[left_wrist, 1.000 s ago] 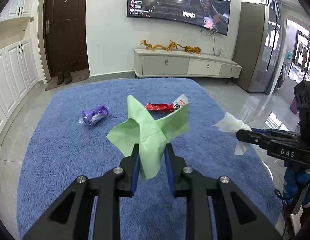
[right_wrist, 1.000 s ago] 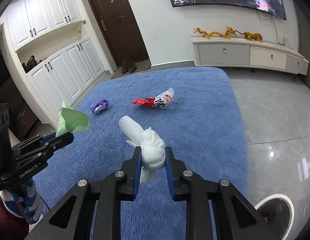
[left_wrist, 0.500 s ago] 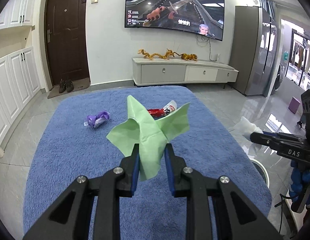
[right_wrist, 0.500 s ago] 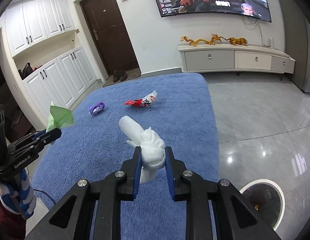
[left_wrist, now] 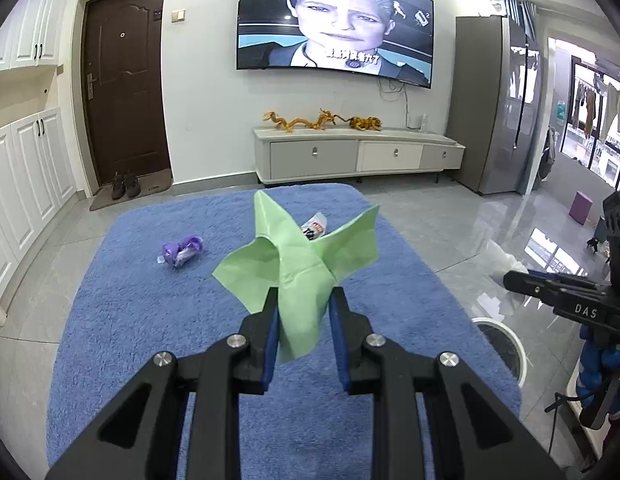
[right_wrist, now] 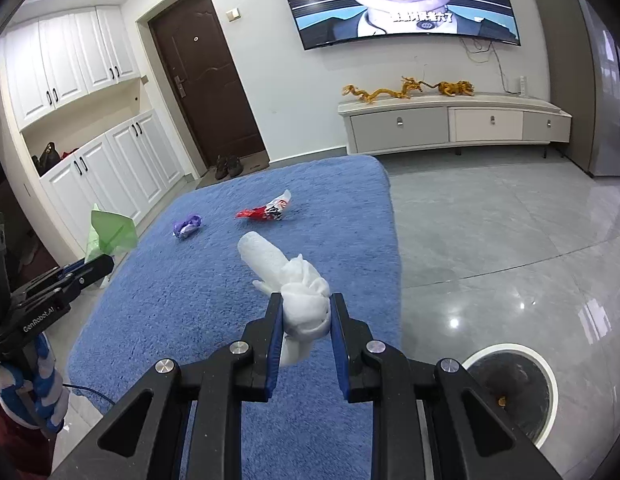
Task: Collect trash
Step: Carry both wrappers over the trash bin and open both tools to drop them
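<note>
In the left wrist view, the left gripper (left_wrist: pixel 302 312) pinches a crumpled green paper (left_wrist: pixel 298 268) between its blue-lined jaws, holding it up above the near half of the blue rug (left_wrist: pixel 130 320), probably so it can be carried off without dragging. A purple wrapper (left_wrist: pixel 181 251) lies near the rug's left edge toward the far end, and a red-and-white wrapper (left_wrist: pixel 314 227) peeks out behind the green sheet near the far edge. A white-rimmed bin (left_wrist: pixel 503 344) stands on the tile floor just off the rug's right edge, under the other tool. In the right wrist view, the right gripper (right_wrist: pixel 304 320) squeezes a wadded white tissue (right_wrist: pixel 298 296), its loose end sticking forward over the rug's near right part. The bin (right_wrist: pixel 547 368) sits just beside the rug's near right corner, so both pieces look ready for dropping there. The two wrappers remain to be collected.
</note>
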### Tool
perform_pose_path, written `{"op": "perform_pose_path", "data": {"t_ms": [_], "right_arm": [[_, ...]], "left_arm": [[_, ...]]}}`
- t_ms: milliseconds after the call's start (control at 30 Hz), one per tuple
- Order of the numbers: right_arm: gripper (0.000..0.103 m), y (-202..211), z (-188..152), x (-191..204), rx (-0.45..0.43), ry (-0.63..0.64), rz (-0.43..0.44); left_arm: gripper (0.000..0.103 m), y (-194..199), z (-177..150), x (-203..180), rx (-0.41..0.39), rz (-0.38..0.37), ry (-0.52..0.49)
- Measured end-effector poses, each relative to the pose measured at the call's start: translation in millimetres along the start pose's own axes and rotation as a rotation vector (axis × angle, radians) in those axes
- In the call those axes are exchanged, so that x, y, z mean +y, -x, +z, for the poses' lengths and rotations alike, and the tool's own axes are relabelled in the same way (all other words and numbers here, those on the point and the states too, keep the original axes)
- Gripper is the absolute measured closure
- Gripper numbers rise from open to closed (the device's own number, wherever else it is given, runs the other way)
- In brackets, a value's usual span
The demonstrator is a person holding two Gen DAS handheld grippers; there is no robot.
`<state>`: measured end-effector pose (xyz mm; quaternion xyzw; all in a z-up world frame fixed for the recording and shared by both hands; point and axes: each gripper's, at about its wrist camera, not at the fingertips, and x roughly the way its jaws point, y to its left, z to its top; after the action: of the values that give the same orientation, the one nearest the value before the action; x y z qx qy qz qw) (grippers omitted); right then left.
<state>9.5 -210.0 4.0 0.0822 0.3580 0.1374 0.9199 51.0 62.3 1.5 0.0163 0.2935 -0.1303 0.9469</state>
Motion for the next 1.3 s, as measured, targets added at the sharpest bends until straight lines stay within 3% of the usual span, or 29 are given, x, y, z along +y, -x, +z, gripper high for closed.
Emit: {"op": "perform_pose_path", "data": {"t_ms": [700,1000,1300], "right_arm": [[0.082,41.3,-22.0,-51.9,-0.071,-0.114,-0.064],[0.082,62.5,-36.4,-94.5,-0.108,-0.205,-0.118],[0.082,77.0,-70.8,-155.4,-0.089,-0.351,-0.206]], "left_arm": [[0.081,3.5,5.6,-51.2,0.004,-0.054,-0.076],[0.081,-10.9,6.4,-104.0,0.048,-0.126,-0.162],[0.081,-41.9,1.8,-185.3,0.131,-0.257,-0.304]]}}
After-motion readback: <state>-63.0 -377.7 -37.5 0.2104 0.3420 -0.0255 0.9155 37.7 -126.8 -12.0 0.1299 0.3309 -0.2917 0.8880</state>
